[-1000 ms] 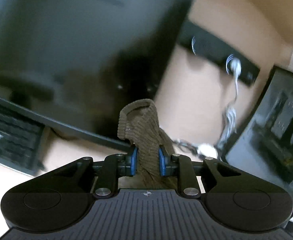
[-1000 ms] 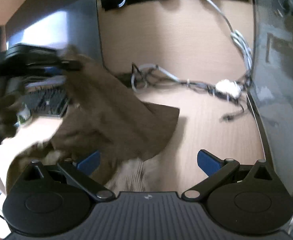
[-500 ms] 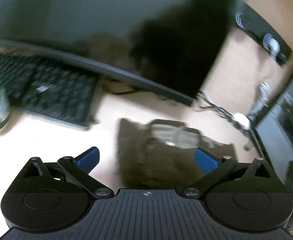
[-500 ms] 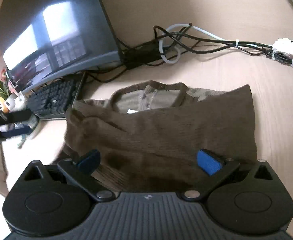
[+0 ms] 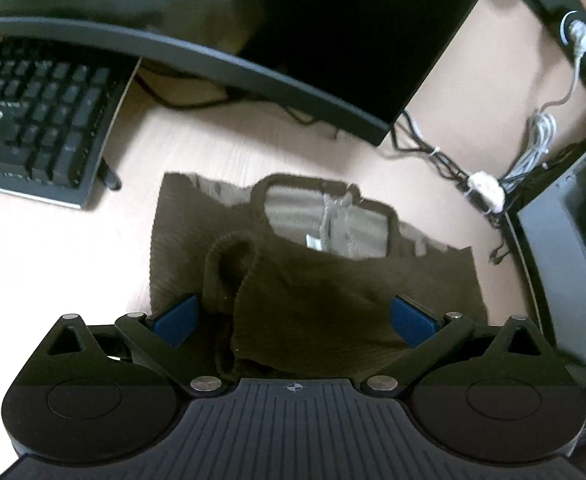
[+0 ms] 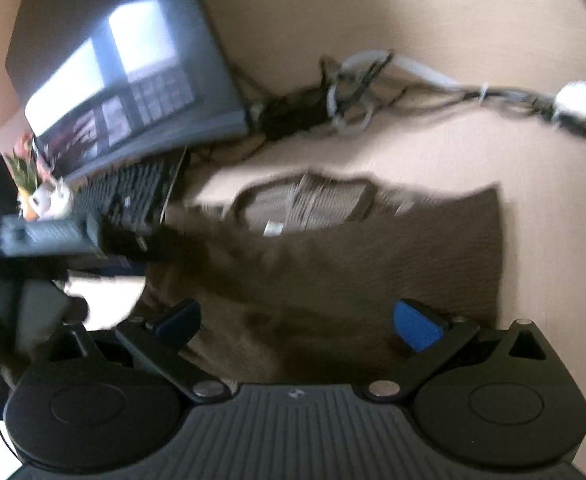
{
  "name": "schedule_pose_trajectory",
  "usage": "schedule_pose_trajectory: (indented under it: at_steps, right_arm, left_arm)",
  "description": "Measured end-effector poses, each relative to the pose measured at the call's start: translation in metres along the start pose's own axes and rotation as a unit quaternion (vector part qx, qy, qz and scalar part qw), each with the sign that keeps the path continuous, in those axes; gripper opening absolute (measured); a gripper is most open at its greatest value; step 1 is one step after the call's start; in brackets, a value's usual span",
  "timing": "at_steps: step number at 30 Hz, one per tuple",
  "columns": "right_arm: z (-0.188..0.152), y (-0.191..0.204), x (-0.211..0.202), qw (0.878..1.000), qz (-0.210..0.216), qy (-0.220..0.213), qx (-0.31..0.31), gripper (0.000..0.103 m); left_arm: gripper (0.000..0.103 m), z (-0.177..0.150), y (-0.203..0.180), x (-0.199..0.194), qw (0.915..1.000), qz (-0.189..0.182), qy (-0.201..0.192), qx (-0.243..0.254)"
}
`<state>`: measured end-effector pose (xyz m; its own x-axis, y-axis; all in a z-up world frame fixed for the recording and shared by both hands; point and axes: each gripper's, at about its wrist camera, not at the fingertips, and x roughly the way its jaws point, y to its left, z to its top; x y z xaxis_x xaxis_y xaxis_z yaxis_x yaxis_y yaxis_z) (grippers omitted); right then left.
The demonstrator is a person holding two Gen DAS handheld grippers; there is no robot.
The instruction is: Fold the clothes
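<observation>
two claws spread wide, holding nothing | brown ribbed knit sweater (image 5: 333, 280) lies folded just ahead of left gripper (image 5: 293, 316) and right gripper (image 6: 297, 320) | soft, light, limp: pinch hem corners

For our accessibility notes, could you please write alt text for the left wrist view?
A brown ribbed sweater lies partly folded on a light wooden desk, its neckline facing away, with the open left gripper hovering over its near edge. Behind it are a black keyboard, a dark monitor and tangled cables.
</observation>
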<state>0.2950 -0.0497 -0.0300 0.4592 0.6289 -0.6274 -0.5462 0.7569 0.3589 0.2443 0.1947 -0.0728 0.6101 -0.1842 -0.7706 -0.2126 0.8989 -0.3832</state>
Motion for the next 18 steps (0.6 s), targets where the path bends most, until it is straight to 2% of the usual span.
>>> schedule_pose_trajectory:
  at_steps: [2,5,10,12,15,18]
  right_arm:
    - [0.007,0.002,-0.014,0.998,-0.034,-0.029,-0.036,0.103]
    - [0.015,-0.003,-0.017,0.995,-0.071,-0.042,-0.062,0.103]
    - [0.019,-0.017,0.012,0.99,-0.131,-0.009,-0.049,0.103]
    - [0.018,-0.017,0.024,0.985,-0.162,0.013,-0.053,0.103]
    - [0.015,-0.016,0.033,0.982,-0.179,0.032,-0.053,0.103]
    - [0.011,-0.017,0.037,0.981,-0.184,0.04,-0.051,0.103]
  left_arm:
    - [0.103,0.001,0.002,0.005,1.0,0.002,0.009,-0.005]
    - [0.103,0.001,0.003,0.011,0.9998,0.004,0.017,-0.005]
    - [0.103,-0.001,0.006,0.014,0.9998,-0.002,0.02,-0.008]
    - [0.103,-0.002,0.013,0.012,0.9994,-0.018,0.013,-0.027]
    - [0.103,0.001,0.02,0.01,0.9979,-0.032,0.012,-0.054]
    - [0.103,0.001,0.017,0.01,0.9985,-0.029,0.013,-0.045]
